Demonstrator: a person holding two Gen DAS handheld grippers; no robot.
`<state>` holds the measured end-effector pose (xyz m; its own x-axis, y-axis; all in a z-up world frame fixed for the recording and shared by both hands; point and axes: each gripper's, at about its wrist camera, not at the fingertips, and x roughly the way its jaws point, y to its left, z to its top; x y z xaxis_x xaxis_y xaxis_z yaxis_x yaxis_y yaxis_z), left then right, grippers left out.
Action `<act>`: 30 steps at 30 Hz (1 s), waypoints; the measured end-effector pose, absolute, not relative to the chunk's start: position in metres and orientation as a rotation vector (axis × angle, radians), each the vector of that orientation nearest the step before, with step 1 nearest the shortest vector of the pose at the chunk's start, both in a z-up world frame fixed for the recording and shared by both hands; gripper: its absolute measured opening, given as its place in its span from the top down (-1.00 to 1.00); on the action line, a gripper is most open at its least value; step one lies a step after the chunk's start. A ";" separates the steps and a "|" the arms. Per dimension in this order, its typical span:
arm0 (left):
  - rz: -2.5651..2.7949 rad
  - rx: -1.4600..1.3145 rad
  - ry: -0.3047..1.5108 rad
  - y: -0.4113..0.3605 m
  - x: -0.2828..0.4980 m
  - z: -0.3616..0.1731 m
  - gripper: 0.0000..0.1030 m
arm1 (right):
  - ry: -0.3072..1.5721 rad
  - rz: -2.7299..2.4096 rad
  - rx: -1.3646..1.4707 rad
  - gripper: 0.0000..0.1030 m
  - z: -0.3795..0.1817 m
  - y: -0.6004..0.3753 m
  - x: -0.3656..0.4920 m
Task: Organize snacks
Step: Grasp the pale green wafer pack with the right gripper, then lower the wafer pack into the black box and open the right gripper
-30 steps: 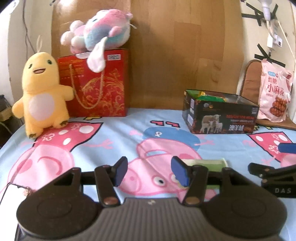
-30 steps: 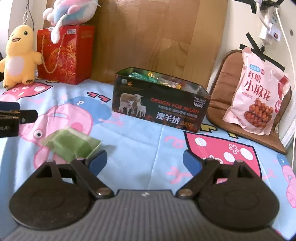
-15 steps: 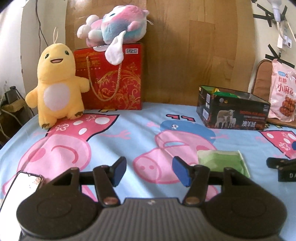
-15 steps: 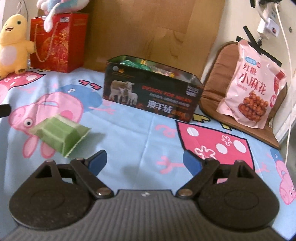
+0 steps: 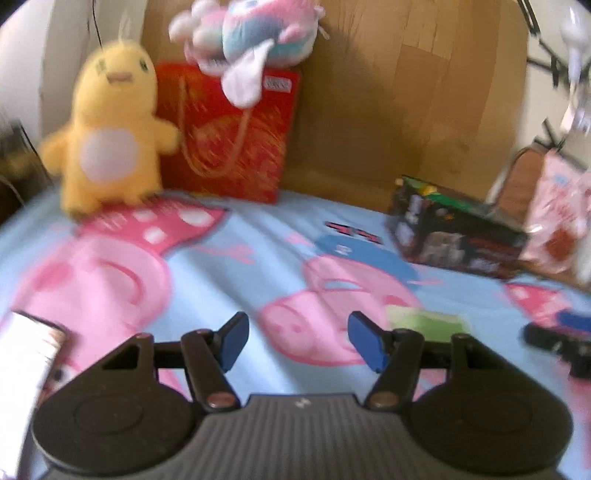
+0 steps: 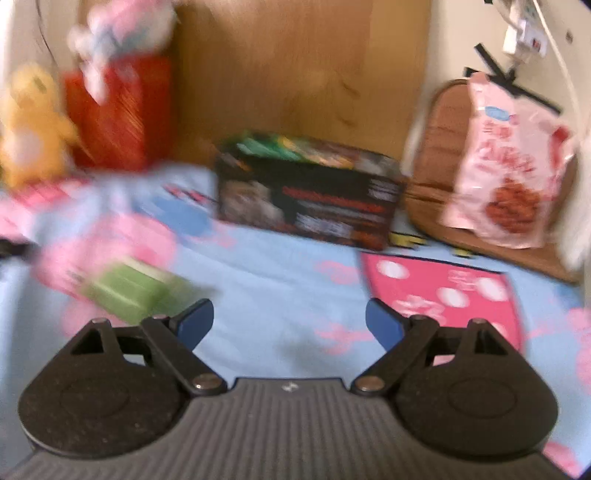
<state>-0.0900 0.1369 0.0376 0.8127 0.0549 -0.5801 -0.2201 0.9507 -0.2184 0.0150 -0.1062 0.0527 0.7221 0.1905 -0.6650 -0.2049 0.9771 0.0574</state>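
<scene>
Both views are smeared with motion blur, so I report only what I can make out. Nearest to me, my left hand-held gripper point(image 5: 297, 341) hangs over the cartoon-pig bedsheet point(image 5: 229, 266) with its blue pads apart and the jaws opening; nothing sits between them. My right hand-held gripper point(image 6: 290, 323) stands with its jaws spread wide, empty, only sheet showing between the pads.

A green snack packet point(image 6: 129, 290) lies flat on the bed, just beyond the right gripper's left finger; in the left view the same packet point(image 5: 428, 319) shows just past the left gripper's right finger. At the left view's near left edge lies a phone point(image 5: 27, 373) with a bright screen.

Further back, toward the head of the bed, stands an open black box printed with sheep point(image 6: 306, 199), with green and yellow wrappers showing inside. To its right a pink snack bag point(image 6: 509, 173) leans against a brown cushion point(image 6: 439, 140) near the bed's far right corner.

At the far left corner stand a yellow plush chick point(image 5: 110, 129) and, beside it, a red gift bag point(image 5: 229, 133) with a pink-and-blue plush toy point(image 5: 251, 33) on top, against a wooden headboard point(image 5: 399, 92).
</scene>
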 end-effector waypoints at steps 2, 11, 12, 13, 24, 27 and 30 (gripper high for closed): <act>0.073 -0.360 0.612 0.144 -0.087 0.038 -0.17 | 0.703 0.323 0.044 -0.75 0.056 -0.106 0.009; -0.091 -0.379 0.673 0.124 -0.055 0.036 -0.17 | 0.733 0.460 -0.056 -0.30 0.036 -0.070 0.016; -0.101 -0.363 0.685 0.119 -0.049 0.034 -0.17 | 0.743 0.464 -0.062 -0.30 0.033 -0.067 0.019; -0.109 -0.353 0.702 0.114 -0.043 0.032 -0.12 | 0.751 0.461 -0.072 -0.30 0.030 -0.065 0.022; -0.191 -0.316 0.734 0.083 -0.017 0.039 0.21 | 0.725 0.512 -0.083 0.40 0.021 -0.063 0.027; -0.224 -0.284 0.675 0.073 0.001 0.066 0.21 | 0.641 0.486 -0.057 0.40 0.041 -0.078 0.034; -0.257 -0.265 0.634 0.059 0.034 0.089 0.22 | 0.572 0.445 -0.053 0.40 0.060 -0.096 0.055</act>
